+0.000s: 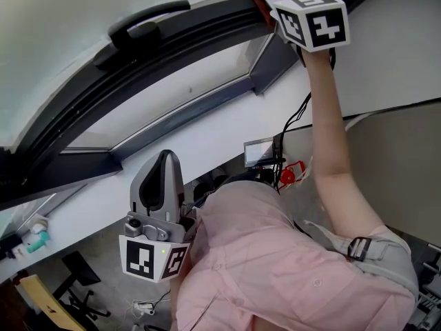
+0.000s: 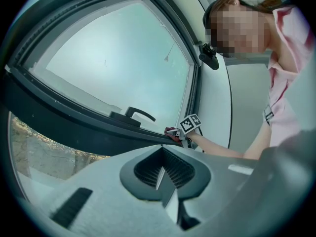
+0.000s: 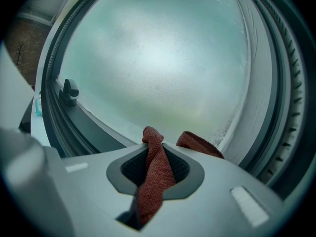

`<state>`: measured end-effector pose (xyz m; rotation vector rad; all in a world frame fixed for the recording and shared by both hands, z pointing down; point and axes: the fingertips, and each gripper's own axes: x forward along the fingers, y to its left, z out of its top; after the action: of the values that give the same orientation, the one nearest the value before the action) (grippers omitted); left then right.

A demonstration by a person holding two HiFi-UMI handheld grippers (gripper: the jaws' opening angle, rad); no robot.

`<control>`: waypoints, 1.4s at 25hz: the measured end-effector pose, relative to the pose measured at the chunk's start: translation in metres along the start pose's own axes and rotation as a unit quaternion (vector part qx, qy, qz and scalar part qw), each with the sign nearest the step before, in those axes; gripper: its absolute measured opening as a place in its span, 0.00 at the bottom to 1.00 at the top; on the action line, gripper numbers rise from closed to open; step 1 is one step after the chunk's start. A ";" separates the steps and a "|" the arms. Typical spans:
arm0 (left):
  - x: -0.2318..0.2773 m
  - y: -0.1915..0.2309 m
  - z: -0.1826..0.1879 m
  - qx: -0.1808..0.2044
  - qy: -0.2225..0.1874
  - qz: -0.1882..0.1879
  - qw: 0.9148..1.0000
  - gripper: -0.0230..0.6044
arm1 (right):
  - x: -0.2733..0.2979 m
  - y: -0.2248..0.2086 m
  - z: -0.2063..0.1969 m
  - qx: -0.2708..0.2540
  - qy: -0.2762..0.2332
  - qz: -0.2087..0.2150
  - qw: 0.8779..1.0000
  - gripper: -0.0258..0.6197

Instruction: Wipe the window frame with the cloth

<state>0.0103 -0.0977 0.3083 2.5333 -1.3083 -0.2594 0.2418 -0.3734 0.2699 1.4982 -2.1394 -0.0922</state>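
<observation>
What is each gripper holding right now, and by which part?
The right gripper is shut on the red cloth, pinching a bunched fold, with cloth poking out past the jaws. The left gripper is shut on nothing.

No word, number or brand can be read from where I stand. The white plastic cube (image 1: 311,21) on the right gripper (image 3: 155,168) and the matching white cube (image 1: 155,259) on the left gripper (image 2: 160,176) carry only blocky black-and-white square patterns, not lettering. Whatever the small grey-framed screen (image 1: 260,152) displays is too small to make out.
</observation>
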 end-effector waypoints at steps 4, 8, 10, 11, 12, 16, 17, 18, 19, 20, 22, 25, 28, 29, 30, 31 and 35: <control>-0.002 -0.008 -0.001 0.004 -0.001 -0.002 1.000 0.03 | -0.002 -0.001 0.001 -0.004 -0.002 -0.009 1.000 0.13; -0.008 -0.016 -0.006 0.005 0.001 0.001 1.000 0.03 | -0.003 0.004 0.004 -0.005 -0.012 -0.003 1.000 0.13; -0.011 -0.020 -0.010 0.005 0.005 0.005 1.000 0.03 | -0.002 0.004 0.003 -0.008 -0.014 -0.005 1.000 0.13; -0.012 -0.022 -0.011 0.006 0.005 0.007 1.000 0.03 | -0.002 0.004 0.002 -0.009 -0.013 -0.007 1.000 0.13; -0.013 -0.024 -0.011 0.007 0.004 0.010 1.000 0.03 | -0.002 0.002 0.001 -0.011 -0.012 -0.012 1.000 0.13; -0.017 -0.032 -0.016 0.015 -0.003 0.017 1.000 0.03 | -0.001 0.004 0.002 -0.014 -0.019 -0.017 1.000 0.13; -0.017 -0.035 -0.018 0.015 -0.005 0.017 1.000 0.03 | -0.001 0.008 0.005 -0.012 -0.027 -0.008 1.000 0.13; -0.018 -0.038 -0.020 0.016 -0.006 0.017 1.000 0.03 | -0.001 0.011 0.007 -0.009 -0.033 0.001 0.999 0.13; -0.018 -0.041 -0.022 0.016 -0.008 0.017 1.000 0.03 | -0.001 0.014 0.008 -0.008 -0.036 0.007 0.999 0.13; -0.018 -0.044 -0.023 0.016 -0.010 0.017 1.000 0.03 | -0.001 0.016 0.009 -0.007 -0.038 0.012 0.999 0.13; -0.017 -0.051 -0.025 0.017 -0.012 0.014 1.000 0.03 | -0.001 0.017 0.010 -0.008 -0.037 0.015 0.999 0.13; -0.017 -0.060 -0.026 0.017 -0.017 0.012 1.000 0.03 | -0.003 0.003 0.003 -0.019 -0.018 -0.011 1.000 0.13; -0.020 -0.060 -0.023 0.022 -0.024 0.020 0.999 0.03 | -0.004 -0.001 -0.001 -0.021 -0.010 -0.021 1.000 0.13; -0.021 -0.060 -0.023 0.023 -0.026 0.023 0.999 0.03 | -0.004 -0.001 -0.001 -0.021 -0.011 -0.022 0.999 0.13; -0.022 -0.059 -0.023 0.023 -0.026 0.025 0.999 0.03 | -0.003 -0.001 0.000 -0.021 -0.011 -0.021 0.999 0.13; -0.023 -0.058 -0.023 0.023 -0.026 0.027 0.999 0.03 | -0.002 0.001 0.001 -0.019 -0.013 -0.016 1.000 0.13; -0.026 -0.058 -0.025 0.022 -0.024 0.029 0.999 0.03 | 0.001 0.019 0.004 -0.002 -0.026 0.023 0.999 0.13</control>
<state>0.0466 -0.0408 0.3137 2.5343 -1.4189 -0.2836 0.2235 -0.3679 0.2728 1.4589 -2.2118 -0.1213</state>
